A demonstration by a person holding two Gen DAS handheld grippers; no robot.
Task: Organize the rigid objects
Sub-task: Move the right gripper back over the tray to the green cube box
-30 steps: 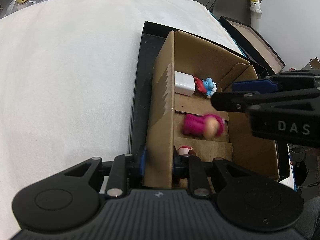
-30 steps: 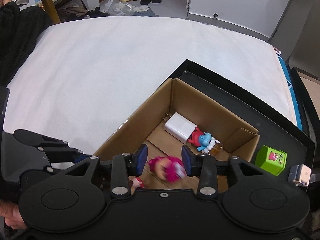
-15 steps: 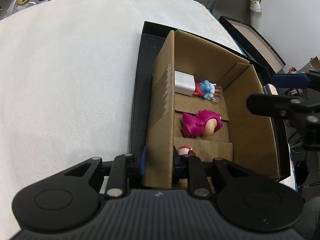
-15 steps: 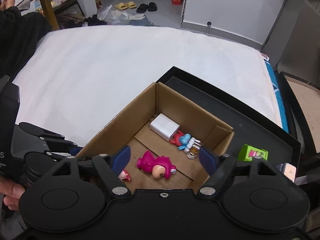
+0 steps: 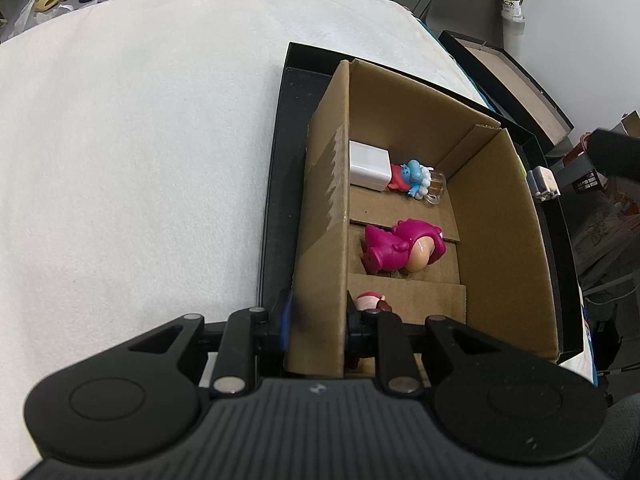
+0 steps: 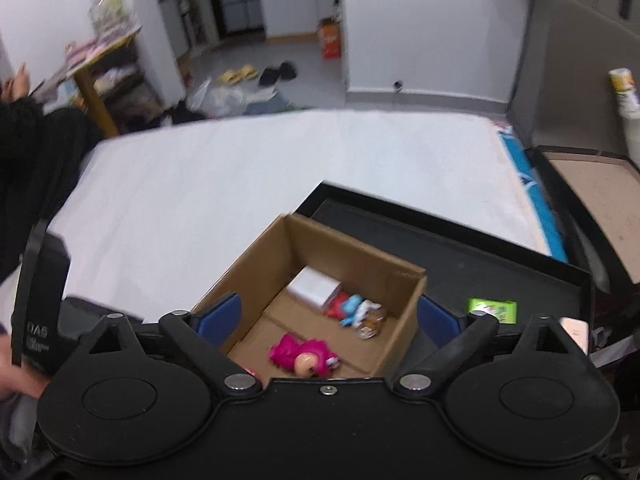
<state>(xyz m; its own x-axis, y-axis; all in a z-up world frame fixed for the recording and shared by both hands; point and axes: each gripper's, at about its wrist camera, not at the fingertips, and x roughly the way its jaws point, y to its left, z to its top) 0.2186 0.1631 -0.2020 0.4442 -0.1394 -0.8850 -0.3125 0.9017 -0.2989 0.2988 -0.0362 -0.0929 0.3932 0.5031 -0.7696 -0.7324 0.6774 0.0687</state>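
An open cardboard box (image 5: 500,240) stands in a black tray (image 5: 276,200). My left gripper (image 5: 318,320) is shut on the box's near left wall. On the box floor lie a pink figure (image 5: 400,250), a white cube charger (image 5: 370,164), a blue figure (image 5: 414,176) and a small red-and-white figure (image 5: 370,302). My right gripper (image 6: 328,316) hangs above the box (image 6: 400,320); its jaws are opening wide and nothing is between them. Below it I see the pink figure (image 6: 304,356), the charger (image 6: 314,290) and the blue figure (image 6: 352,306).
The tray (image 6: 480,256) lies on a white mattress (image 5: 140,160). A green block (image 6: 492,310) and a small white item (image 5: 542,182) sit in the tray right of the box. A second dark tray (image 6: 592,184) lies beyond the mattress edge. A person's dark sleeve (image 6: 24,168) is at the left.
The pink figure dropped from the right gripper and now lies still on the box floor. The right gripper opened wide, rose and drew back out of the left wrist view. The left gripper stayed put.
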